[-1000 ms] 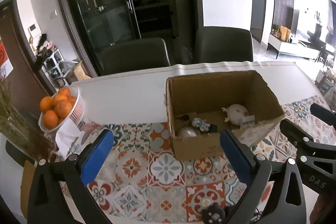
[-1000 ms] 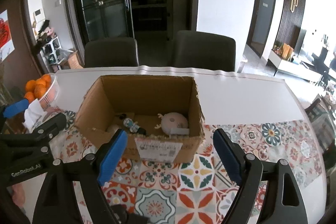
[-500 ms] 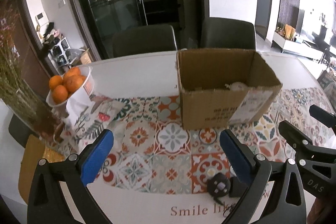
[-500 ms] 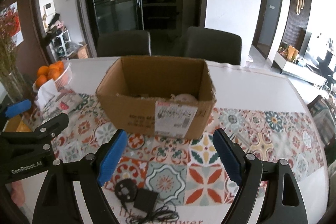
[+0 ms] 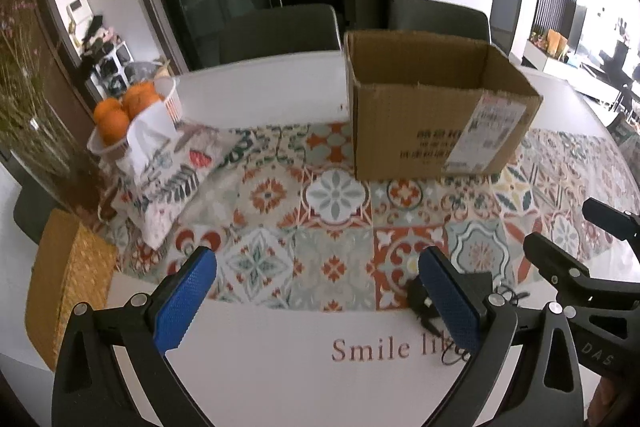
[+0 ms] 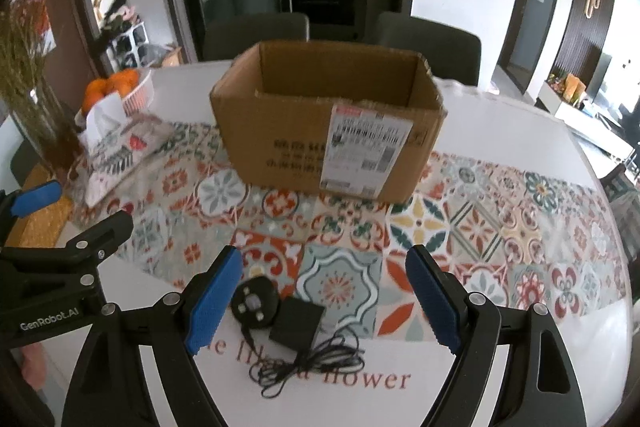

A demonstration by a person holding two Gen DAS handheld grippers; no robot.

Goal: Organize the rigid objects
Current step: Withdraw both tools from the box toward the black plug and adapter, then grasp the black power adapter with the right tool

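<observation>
The right claw (image 6: 322,297) is wide open and holds nothing, and the left claw (image 5: 316,297) is open too. The black charger (image 6: 296,321) lies on the table (image 6: 500,367) right under the right claw, near the cardboard box (image 6: 320,131). It's best to go down slowly, pinch the square block and not the thin cord (image 6: 304,363), then lift it into the box.

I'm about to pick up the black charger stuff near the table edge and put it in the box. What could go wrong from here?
1. The thin tangled black cord trails loose from the black square adapter and round black puck; lifting one piece could drag the others or snag.
2. They lie close to the near edge of the patterned tablecloth, so a nudge from the open right gripper might push them off.
3. The brown cardboard box has tall walls; a dangling cord may catch the rim.
</observation>
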